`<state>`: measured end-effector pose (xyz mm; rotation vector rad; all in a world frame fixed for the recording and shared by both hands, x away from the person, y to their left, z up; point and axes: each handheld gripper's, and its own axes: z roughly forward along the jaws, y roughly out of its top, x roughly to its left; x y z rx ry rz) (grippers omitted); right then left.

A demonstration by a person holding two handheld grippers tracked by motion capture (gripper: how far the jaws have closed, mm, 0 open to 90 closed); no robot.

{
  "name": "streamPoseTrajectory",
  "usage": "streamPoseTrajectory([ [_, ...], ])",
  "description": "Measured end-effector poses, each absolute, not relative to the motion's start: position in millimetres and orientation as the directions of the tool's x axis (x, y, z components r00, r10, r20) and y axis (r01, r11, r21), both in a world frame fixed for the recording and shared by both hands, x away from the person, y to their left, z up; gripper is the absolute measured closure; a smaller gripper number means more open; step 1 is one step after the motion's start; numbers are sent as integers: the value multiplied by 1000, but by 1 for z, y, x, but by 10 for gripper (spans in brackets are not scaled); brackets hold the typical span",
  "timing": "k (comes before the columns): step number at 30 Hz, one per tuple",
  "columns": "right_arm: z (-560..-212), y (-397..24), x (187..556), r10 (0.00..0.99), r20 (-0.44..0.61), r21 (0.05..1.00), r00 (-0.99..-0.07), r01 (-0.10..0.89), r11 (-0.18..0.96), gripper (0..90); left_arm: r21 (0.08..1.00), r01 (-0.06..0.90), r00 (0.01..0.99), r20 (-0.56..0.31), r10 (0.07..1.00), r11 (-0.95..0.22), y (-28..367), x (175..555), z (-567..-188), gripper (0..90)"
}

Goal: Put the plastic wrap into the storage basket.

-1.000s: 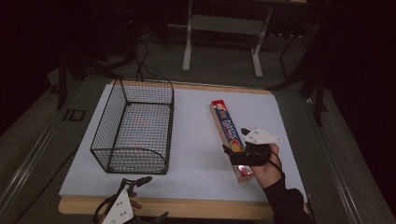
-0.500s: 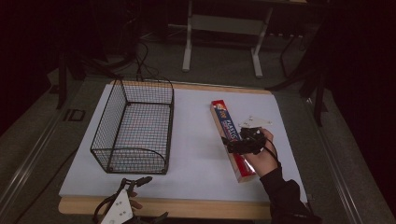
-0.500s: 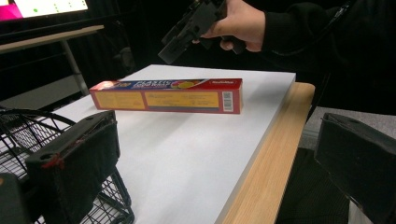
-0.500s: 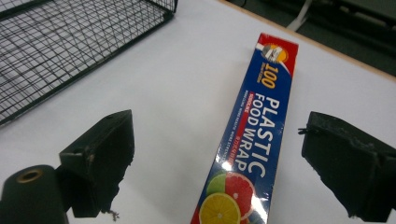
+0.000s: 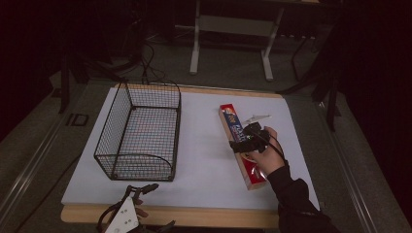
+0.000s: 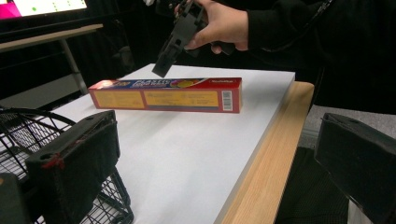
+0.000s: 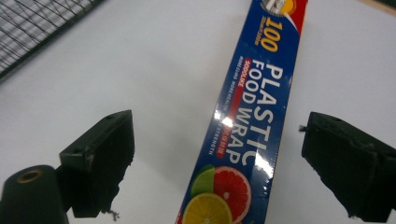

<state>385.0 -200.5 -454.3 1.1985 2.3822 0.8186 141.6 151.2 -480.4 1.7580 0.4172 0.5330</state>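
Note:
A long red and blue box of plastic food wrap lies flat on the white table top, right of centre, running from near to far. My right gripper hovers just above its middle, held in a hand. In the right gripper view its jaws stand open on either side of the box, apart from it. The left gripper rests at the table's near edge, open with nothing between its jaws. From there I see the box side-on and the right gripper tilted over it.
A black wire basket stands on the left half of the table, empty; its rim is close to the left gripper. The wooden table edge runs along the near side. A metal stand is behind the table.
The right gripper has slid from the box's near end toward its middle and turned across it. The left gripper has stayed put.

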Motion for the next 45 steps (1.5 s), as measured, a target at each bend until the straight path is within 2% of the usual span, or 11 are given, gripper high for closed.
streamPoseTrajectory([
  [20, -464, -197, 428, 866, 45, 473, -499, 774, 421, 122, 970, 2, 836, 132, 532, -244, 151, 142, -480, 5],
  [37, -490, -184, 454, 907, 25, 258, -421, 879, 401, 140, 969, -1, 837, 137, 530, -248, 150, 142, -480, 5],
  [45, -499, -178, 459, 911, -15, 201, -412, 891, 406, 218, 968, -1, 838, 137, 528, -251, 150, 142, -480, 6],
])
